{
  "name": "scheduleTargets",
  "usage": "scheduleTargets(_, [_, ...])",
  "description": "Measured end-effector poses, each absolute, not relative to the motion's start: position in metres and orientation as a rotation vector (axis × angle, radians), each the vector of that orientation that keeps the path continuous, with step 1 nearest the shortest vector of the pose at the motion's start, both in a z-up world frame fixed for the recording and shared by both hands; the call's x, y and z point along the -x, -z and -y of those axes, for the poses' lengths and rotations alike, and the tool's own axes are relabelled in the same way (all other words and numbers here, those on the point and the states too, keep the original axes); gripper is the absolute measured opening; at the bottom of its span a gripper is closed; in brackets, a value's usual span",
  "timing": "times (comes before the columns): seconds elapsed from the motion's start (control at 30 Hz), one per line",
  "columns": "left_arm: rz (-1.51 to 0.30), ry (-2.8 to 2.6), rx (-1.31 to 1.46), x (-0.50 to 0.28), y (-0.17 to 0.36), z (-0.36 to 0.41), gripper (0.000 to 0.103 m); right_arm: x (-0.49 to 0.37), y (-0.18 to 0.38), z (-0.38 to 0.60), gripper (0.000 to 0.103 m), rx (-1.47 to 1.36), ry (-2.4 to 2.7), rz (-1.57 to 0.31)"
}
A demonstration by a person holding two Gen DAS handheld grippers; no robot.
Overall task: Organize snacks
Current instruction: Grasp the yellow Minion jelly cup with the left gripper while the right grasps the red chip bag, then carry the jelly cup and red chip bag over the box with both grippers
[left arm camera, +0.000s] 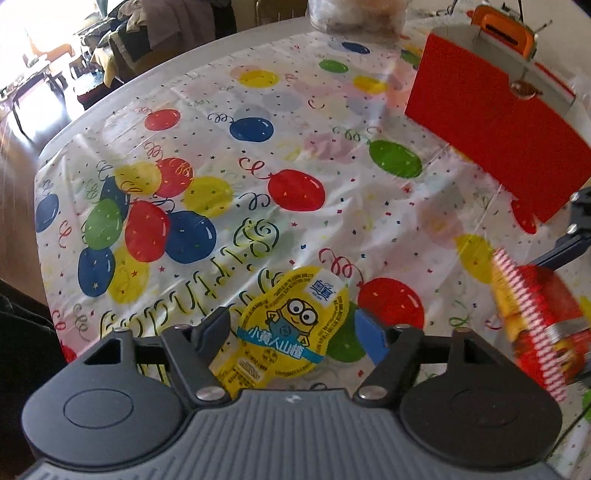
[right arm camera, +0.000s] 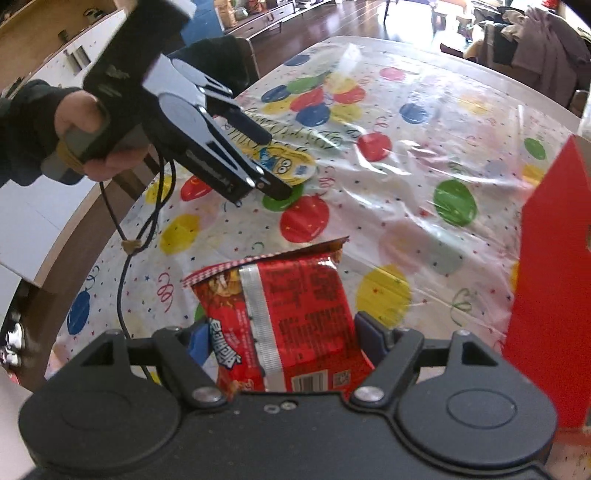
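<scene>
My left gripper is shut on a yellow minion snack cup, held just above the balloon tablecloth; it also shows in the right wrist view with the cup between its fingers. My right gripper is shut on a red snack packet, held above the table near its front edge. The packet shows blurred at the right of the left wrist view. A red box stands at the right; in the right wrist view its red wall is close on the right.
The table carries a balloon-print plastic cloth. A clear jar stands at the far edge. An orange and grey object sits behind the red box. Chairs and clothes lie beyond the table.
</scene>
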State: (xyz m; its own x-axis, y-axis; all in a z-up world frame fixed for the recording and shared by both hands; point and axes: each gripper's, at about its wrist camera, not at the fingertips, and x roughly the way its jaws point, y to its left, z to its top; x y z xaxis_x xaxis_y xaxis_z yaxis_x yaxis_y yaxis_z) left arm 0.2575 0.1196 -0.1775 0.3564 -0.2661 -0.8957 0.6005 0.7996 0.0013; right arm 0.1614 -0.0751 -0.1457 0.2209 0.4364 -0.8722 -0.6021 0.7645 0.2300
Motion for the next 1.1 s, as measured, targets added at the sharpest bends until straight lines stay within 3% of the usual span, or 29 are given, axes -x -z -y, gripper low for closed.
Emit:
scheduleTargets(0.13, [-1.051, 0.578, -0.389, -0.257, 0.179, -0.114, 0.072, -0.161, 0.145, 0.081, 0.077, 0.159, -0.707, -1.139])
scheduleTargets(0.23, [-1.054, 0.571, -0.373, -0.258, 0.178, -0.114, 0.065, -0.163, 0.145, 0.084, 0.077, 0.152, -0.700, -1.141])
scheduleTargets(0.7, [-1.071, 0.313, -0.144, -0.250, 0.173, -0.125, 0.064, -0.164, 0.135, 0.097, 0.077, 0.118, -0.601, -1.111])
scheduleTargets(1.1, [-1.059, 0.208, 0.050, -0.218, 0.127, -0.115, 0.064, -0.162, 0.099, 0.132, 0.077, 0.069, -0.516, -1.066])
